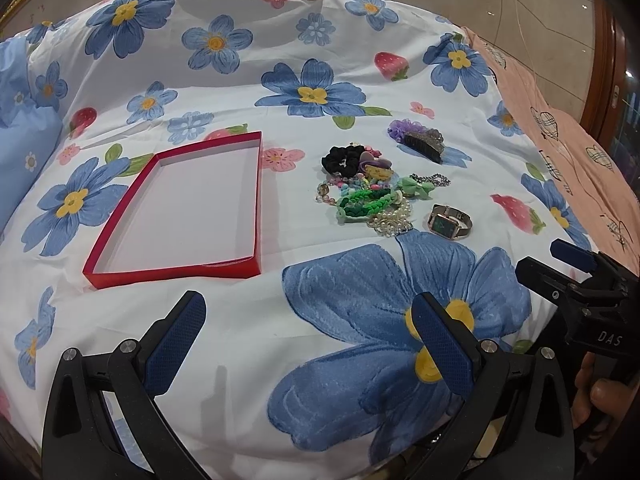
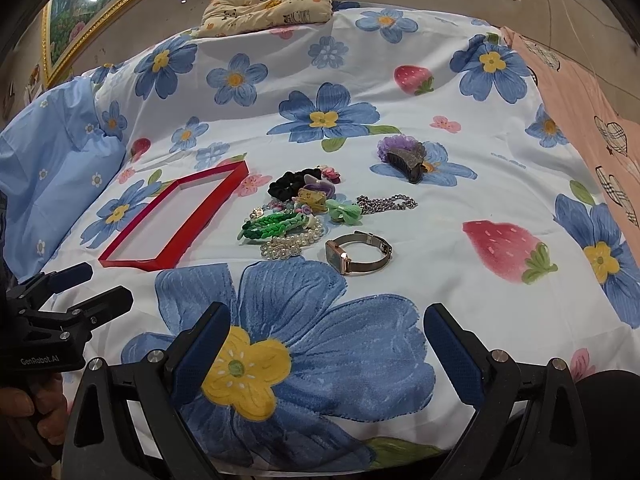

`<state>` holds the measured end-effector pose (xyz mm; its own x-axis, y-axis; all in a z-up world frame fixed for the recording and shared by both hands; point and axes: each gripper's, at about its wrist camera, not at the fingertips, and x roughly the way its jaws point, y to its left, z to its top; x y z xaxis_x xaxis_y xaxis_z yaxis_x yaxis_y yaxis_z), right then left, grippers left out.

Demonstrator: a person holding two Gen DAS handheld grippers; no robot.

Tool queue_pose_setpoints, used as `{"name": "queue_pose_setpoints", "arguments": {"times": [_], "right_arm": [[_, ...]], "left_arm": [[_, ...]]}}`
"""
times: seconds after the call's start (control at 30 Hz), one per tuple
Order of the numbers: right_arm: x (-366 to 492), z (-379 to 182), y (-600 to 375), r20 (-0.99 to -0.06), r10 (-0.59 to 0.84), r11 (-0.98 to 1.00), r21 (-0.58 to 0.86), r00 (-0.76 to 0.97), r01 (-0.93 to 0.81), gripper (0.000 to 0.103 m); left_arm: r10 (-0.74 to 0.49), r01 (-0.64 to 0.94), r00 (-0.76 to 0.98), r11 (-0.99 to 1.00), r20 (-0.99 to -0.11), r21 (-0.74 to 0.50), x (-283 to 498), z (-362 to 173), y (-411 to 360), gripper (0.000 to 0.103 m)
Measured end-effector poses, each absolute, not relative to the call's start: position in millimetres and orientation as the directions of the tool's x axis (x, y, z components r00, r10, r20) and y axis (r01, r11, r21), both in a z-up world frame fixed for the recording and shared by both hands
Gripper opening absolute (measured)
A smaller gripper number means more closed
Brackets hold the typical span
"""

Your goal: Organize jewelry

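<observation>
A shallow red tray (image 1: pixel 256 200) with a white floor lies empty on the flowered bedsheet; it also shows in the right wrist view (image 2: pixel 160 258). To its right is a pile of jewelry (image 1: pixel 368 192) (image 2: pixel 292 216): black scrunchie (image 1: pixel 344 158), green braided bands (image 2: pixel 272 226), pearl strand (image 1: pixel 390 222), green bow (image 2: pixel 340 210), silver chain (image 2: pixel 386 203). A rose-gold watch (image 1: pixel 450 221) (image 2: pixel 358 254) lies nearest. A dark claw clip on a purple scrunchie (image 1: pixel 420 138) (image 2: pixel 404 158) lies farther back. My left gripper (image 1: pixel 308 316) and right gripper (image 2: pixel 326 328) are open and empty, near the front edge.
A blue pillow (image 2: pixel 52 168) lies at the left and a panda-print cushion (image 2: pixel 268 4) at the head of the bed. A pink blanket (image 1: pixel 560 128) runs along the right side. The right gripper shows at the left view's right edge (image 1: pixel 580 280).
</observation>
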<state>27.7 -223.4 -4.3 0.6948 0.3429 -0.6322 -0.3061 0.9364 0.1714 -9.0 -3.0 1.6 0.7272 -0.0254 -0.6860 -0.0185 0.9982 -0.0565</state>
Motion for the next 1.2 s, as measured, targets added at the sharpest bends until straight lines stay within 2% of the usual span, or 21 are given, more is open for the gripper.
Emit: {"name": "queue_pose_setpoints", "arguments": {"times": [1.2], "right_arm": [[24.7,1.5,-219.5,-0.620,0.363,0.929,0.181,0.695,-0.323,0.099]], "left_arm": [[-0.022,-0.017,0.734,0.999,-0.679,-0.051,-8.0,7.2,-5.1,0.103]]}}
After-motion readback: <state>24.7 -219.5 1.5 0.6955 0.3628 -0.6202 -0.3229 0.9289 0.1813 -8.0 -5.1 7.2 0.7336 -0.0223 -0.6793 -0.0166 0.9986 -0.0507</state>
